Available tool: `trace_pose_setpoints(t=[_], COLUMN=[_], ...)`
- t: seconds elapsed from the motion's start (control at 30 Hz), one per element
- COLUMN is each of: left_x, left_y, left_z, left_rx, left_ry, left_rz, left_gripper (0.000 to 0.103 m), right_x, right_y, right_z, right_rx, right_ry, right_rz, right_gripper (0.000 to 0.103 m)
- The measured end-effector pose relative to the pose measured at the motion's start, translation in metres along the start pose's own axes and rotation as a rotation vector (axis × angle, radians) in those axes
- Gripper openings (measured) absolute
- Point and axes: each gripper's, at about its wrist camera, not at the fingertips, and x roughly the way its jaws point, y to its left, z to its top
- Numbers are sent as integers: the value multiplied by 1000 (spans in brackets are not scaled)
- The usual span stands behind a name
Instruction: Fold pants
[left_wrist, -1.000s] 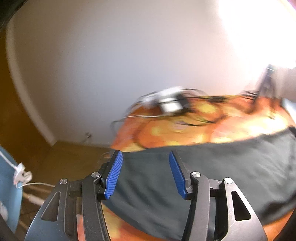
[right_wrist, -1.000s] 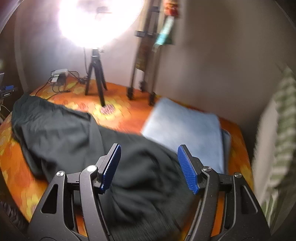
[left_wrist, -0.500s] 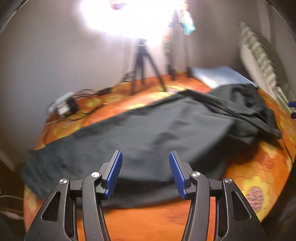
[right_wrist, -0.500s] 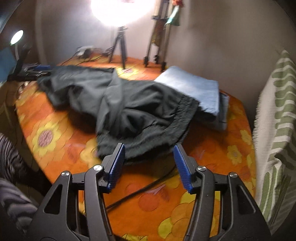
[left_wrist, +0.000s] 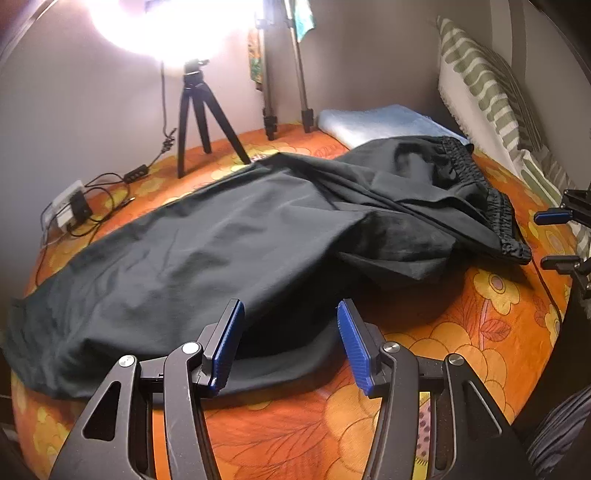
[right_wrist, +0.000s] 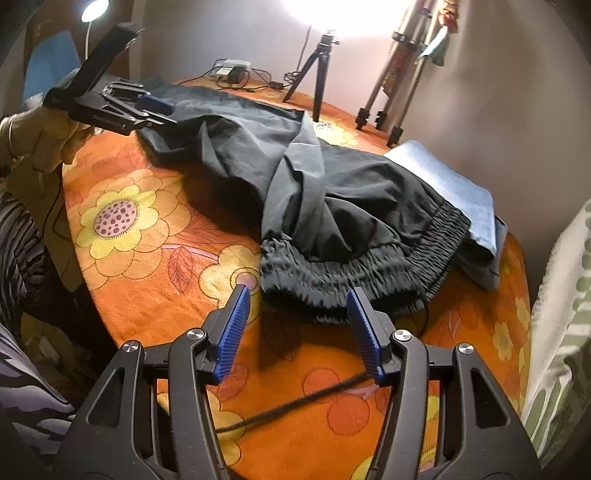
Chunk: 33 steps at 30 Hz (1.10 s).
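Black pants (left_wrist: 229, 251) lie crumpled lengthwise across an orange flowered bedspread (left_wrist: 461, 332), their legs overlapping. My left gripper (left_wrist: 290, 314) is open just above the near edge of a leg, with nothing pinched. In the right wrist view the elastic waistband (right_wrist: 351, 280) faces my right gripper (right_wrist: 297, 295), which is open just short of it, its pads touching nothing. That view also shows the left gripper (right_wrist: 162, 110) held by a hand (right_wrist: 37, 136) over the far leg end. The right gripper (left_wrist: 554, 239) shows at the left view's right edge.
A small black tripod (left_wrist: 199, 118) under a bright lamp and a taller tripod (left_wrist: 284, 74) stand at the back. A power strip with cables (left_wrist: 70, 210) lies far left. A folded blue towel (right_wrist: 454, 184), a striped pillow (left_wrist: 491, 85) and a thin black cable (right_wrist: 303, 398) are near.
The left view swung from the wall and bed end to look along the pants, then sank toward the leg's edge. The right gripper dropped toward the waistband and its jaws narrowed slightly.
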Motion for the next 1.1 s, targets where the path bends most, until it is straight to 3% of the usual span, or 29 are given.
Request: trace_pose_setpoints(t=[0.3,0.37,0.4,0.43,0.5,0.63,0.8,1.1], left_x=[22,27,29,30,33,37,40,44], left_y=[-1,2,4,5,7,8,9,10], left_z=[2,1,0,0,-2,-4,-5,-5], left_rx=[3,0,-5,-6,-6,-3,-8,-4], left_ry=[31,38,43,45,52,63,68,78], left_rz=[2,4,2,-1,-2,-11,-25,-40], left_gripper=[52,52,52,52,52,52,52,52], right_x=[27,31,32,32,28,9,1,43], right_y=[19,20,18,15,7,-29,-91,-180], right_z=[5,7,9,12,18,36,59,77], right_rx=[-145,-162,-158,-145,-123,0,167,378], right_ry=[38,46,51,55,36,-20,-66,-41], right_rz=[-59,-75,-68,-46,-41,-16,-65,-116], right_gripper=[57,41,25,17,12,11,11,11])
